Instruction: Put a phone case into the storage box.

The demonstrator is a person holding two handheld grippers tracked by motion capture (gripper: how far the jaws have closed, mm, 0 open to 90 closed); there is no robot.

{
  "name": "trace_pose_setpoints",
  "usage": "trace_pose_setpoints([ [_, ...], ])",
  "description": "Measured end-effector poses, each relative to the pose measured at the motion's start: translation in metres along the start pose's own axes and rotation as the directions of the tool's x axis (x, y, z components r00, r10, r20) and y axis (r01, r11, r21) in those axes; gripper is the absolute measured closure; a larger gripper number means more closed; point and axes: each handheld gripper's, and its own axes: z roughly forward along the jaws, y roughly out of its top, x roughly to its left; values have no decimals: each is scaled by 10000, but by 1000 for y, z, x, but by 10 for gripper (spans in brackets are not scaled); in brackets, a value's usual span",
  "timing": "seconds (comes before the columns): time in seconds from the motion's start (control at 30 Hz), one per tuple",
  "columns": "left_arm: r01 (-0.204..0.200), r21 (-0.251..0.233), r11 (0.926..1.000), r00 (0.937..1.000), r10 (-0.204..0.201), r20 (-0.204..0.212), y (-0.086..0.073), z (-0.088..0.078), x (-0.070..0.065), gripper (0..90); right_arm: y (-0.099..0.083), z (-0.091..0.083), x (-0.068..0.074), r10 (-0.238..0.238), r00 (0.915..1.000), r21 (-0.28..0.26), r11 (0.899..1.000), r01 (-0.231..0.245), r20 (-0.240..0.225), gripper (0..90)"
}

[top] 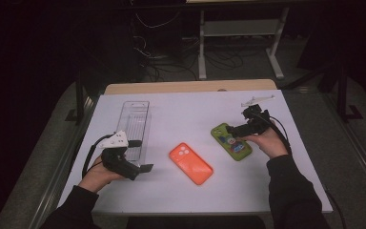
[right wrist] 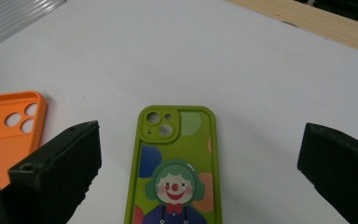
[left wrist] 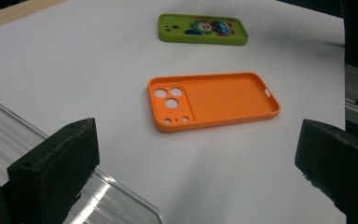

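High view: right claw (top: 248,125) is hovering over the top end of the green phone case (top: 231,141), which is lying flat on the white counter (top: 190,195), right of centre. Left claw (top: 140,155) is sitting by the near end of the clear tray (top: 134,125). Orange phone case (top: 190,163) is lying between the two hands, untouched.

Left gripper view: jaws are standing wide apart, gripping nothing; orange case is lying hollow side up, green one farther off.

Right gripper view: jaws are spread wide on both sides of the green case (right wrist: 175,168), clown print facing up, camera end away from the claw. Nothing is pinched yet. Likely step: grabbing the green case. Best to be keeping the claw centred across the long edges, lowering until the tips are reaching the counter, then closing squarely so the flat case isn't skidding toward the orange one.
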Motion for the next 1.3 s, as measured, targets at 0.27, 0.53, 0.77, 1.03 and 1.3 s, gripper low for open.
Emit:
trace_pose_setpoints([
  [0.27,-76,6,10000,10000,76,4,0,0,0,0,-5,6,-3,112,9999,335,9994,-113,47,0],
  [0.53,-35,21,10000,10000,35,24,0,1,0,0,-12,13,-5,108,9999,847,9964,-107,-15,0],
  [0.77,-52,-12,10000,10000,52,23,0,1,0,0,-17,20,-5,25,10000,1167,9932,-25,-3,0],
  [1.03,-84,14,10000,10000,84,27,0,1,1,0,-22,29,-3,-206,9998,1601,9869,197,37,0],
  [1.3,-88,21,10000,10000,88,36,0,1,1,0,-25,38,4,-325,9994,2160,9758,332,-70,0],
])
